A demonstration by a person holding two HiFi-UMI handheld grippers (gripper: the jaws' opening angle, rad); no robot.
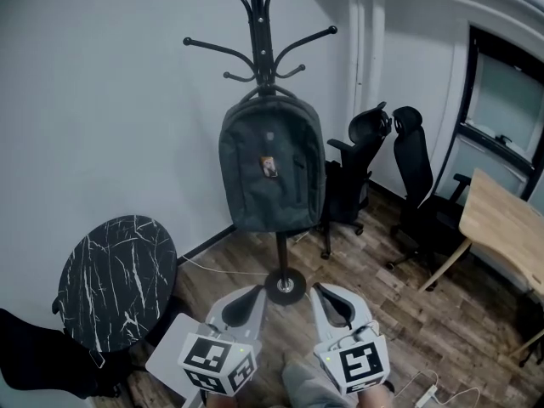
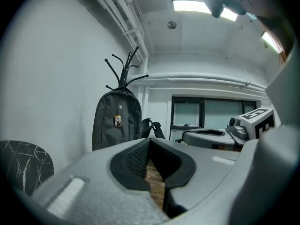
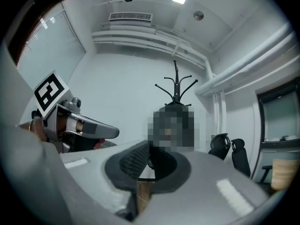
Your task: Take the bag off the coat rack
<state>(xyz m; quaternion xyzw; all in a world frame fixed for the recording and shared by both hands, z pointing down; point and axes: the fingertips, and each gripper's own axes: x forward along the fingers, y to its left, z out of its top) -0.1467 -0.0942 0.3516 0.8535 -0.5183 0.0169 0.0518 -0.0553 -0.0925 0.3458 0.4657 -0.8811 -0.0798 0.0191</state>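
Hanging high on the tall black metal coat rack (image 1: 257,24) by the far wall, the dark grey fabric backpack (image 1: 272,164) had not been lifted. Its top loop seemed to sit over one of the lower hooks, though the catch point was too small to read surely. Its body drooped straight down along the pole, well above the rack's round base (image 1: 285,286) on the wooden floor (image 1: 374,313).

Neither tool had reached it. The left gripper (image 1: 253,294) and the right gripper (image 1: 320,291) hovered low and near the person, side by side, both aimed toward the rack yet well apart from the backpack. Each one's own view showed its dark padded jaws drawn together with nothing between them.

So the task stood at its very start. Everything was left to do: raising a gripper to the top of the backpack, parting the jaws, clamping the loop or a strap, lifting it clear of the hook and bringing it away. A round black marble-patterned table (image 1: 119,279) stood at the near left and two black office chairs (image 1: 374,168) at the far right, neither blocking the way.
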